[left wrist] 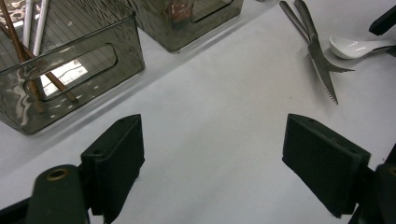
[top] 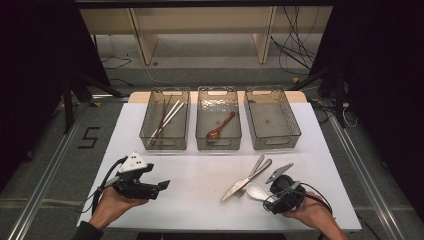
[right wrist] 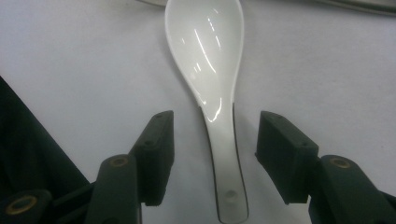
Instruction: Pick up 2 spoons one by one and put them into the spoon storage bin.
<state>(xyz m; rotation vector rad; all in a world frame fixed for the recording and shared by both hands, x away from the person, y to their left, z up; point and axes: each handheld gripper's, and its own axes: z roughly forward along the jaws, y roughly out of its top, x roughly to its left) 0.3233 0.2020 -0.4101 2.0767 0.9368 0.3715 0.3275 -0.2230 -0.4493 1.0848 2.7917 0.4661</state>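
Note:
A white ceramic spoon [right wrist: 210, 60] lies flat on the white table, bowl pointing away. Its handle runs between the jaws of my right gripper [right wrist: 215, 140], which stand apart on either side without touching it. From above, the spoon [top: 256, 191] sits at the front right, just left of the right gripper [top: 272, 194], held in a hand. My left gripper [top: 162, 186] hovers at the front left, open and empty. In the left gripper view its jaws [left wrist: 212, 149] stand wide over bare table, and the spoon [left wrist: 355, 46] shows far off.
A knife [top: 239, 186] and a fork [top: 257, 170] lie crossed beside the spoon. Three dark clear bins stand across the back: the left [top: 145, 131] holds chopsticks [top: 167, 116], the middle [top: 200, 142] a brown wooden spoon [top: 220, 127], and the right [top: 295, 131] nothing.

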